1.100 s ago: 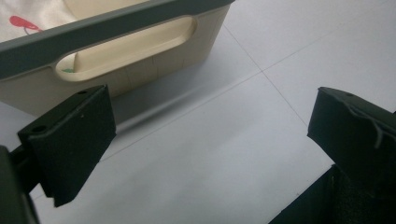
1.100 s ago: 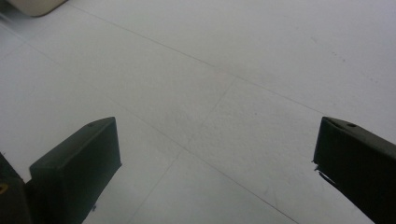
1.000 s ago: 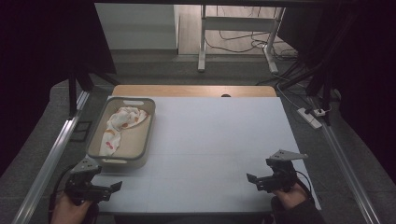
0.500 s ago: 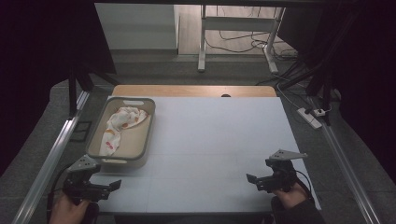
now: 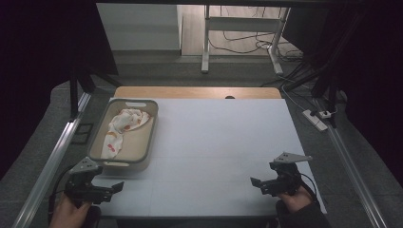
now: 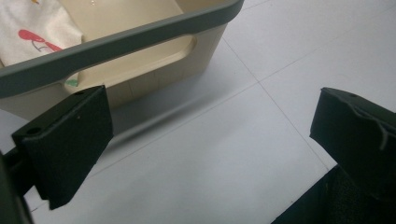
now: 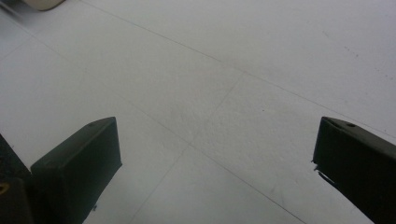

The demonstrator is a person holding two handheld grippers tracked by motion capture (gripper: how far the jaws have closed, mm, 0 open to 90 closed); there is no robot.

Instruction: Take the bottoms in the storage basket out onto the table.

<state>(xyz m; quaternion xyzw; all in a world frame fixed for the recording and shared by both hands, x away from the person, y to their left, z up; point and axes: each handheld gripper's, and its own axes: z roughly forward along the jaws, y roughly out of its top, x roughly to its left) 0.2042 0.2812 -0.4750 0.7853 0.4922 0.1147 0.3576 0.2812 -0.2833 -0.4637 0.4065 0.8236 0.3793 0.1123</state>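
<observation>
— Between the left gripper's (image 6: 205,154) jaws, what do you see?

— Bare table (image 6: 233,140); they stand wide apart and hold nothing. Just past them is the near wall of the bin (image 6: 140,42), with its grey rim and a handle slot. The right gripper (image 7: 215,172) is likewise spread wide and empty, over plain tabletop, well apart from the bin.

— And the cloth?

— It lies inside the bin, crumpled along the left side. From above, the cloth (image 5: 122,130) is white with red and orange marks, bunched at the far end and trailing toward the near end. A corner of it shows over the rim in the left gripper view.

— How will it handle?

— I'd judge it light, soft and limp, so it will sag and unfold when lifted, and may drag on the rim. Not fragile, not slippery. A raised fold in the bunched part looks the best place to pinch; a flat layer against the floor of the bin would be hard to catch.

— Anything different from a second ago?

— Little. The left gripper (image 5: 92,187) sits a touch lower and nearer the table's edge; the right gripper (image 5: 278,180), bin and cloth look unchanged.
</observation>
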